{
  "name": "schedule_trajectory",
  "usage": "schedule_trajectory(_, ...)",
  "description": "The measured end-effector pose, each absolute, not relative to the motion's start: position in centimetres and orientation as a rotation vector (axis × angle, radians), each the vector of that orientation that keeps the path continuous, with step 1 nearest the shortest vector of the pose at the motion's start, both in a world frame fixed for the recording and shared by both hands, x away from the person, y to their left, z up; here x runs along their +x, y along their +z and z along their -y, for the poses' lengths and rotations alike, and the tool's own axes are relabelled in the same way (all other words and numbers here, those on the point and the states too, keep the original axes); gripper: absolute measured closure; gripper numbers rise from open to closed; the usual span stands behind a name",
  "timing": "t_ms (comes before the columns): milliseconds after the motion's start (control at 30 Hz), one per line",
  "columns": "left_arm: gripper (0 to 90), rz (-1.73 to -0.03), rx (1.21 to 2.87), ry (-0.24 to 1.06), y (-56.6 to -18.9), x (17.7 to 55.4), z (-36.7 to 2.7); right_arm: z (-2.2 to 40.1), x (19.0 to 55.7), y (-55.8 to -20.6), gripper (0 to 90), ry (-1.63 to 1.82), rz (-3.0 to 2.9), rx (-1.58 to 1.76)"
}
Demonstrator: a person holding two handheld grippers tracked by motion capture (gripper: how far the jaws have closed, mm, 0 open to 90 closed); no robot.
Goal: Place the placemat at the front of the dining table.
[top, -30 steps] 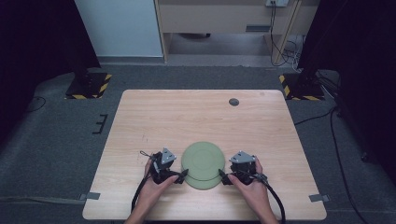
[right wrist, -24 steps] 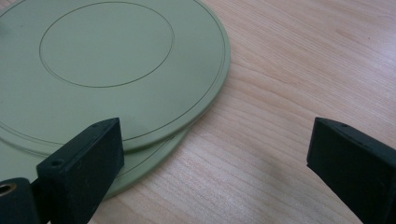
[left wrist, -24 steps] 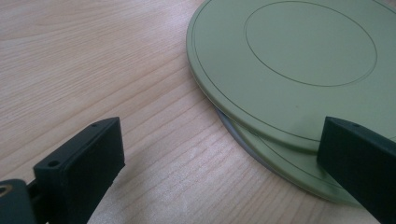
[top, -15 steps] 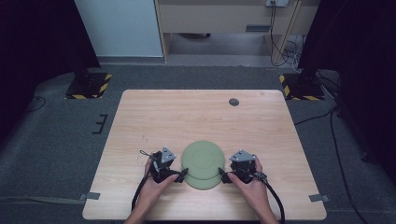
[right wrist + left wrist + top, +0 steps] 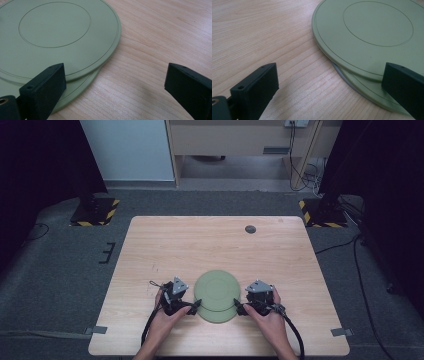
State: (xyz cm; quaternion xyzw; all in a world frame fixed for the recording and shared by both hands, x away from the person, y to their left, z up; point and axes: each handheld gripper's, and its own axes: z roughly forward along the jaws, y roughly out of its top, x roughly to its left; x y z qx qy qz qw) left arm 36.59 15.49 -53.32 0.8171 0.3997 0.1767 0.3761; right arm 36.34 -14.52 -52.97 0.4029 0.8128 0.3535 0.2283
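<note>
High view: two stacked green plates (image 5: 217,296), the upper offset, lie near the wooden surface's (image 5: 200,245) front edge between left tongs (image 5: 194,306) and right tongs (image 5: 239,309), both apart; a dark disc (image 5: 250,229) sits far back.

Two green plates (image 5: 217,292) stacked, top one offset, on table's near edge

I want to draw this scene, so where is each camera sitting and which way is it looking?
High view: above the person's side, looking forward and down on the pale wooden table; both hands hold grippers beside two stacked round green plates.
Left gripper view: on the left hand-held gripper, looking along its open black jaws at the plates' edge.
Right gripper view: on the right hand-held gripper, jaws open.
Both gripper views share the plates and table.
</note>
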Motion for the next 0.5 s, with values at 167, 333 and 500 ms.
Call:
schedule_trajectory(167,0.0,-1.026,2.088,0.452,-53.34,36.69,-15.51,14.51,36.41,-52.99,3.6,0.973,-2.234,1.115)
schedule_trajectory(333,0.0,-1.031,2.083,0.454,-53.36,36.76,-15.50,14.49,36.48,-53.02,3.6,0.975,-2.228,1.125)
schedule_trajectory(500,0.0,-1.031,2.090,0.454,-53.30,36.86,-15.45,14.47,36.52,-53.03,3.6,0.974,-2.222,1.130)
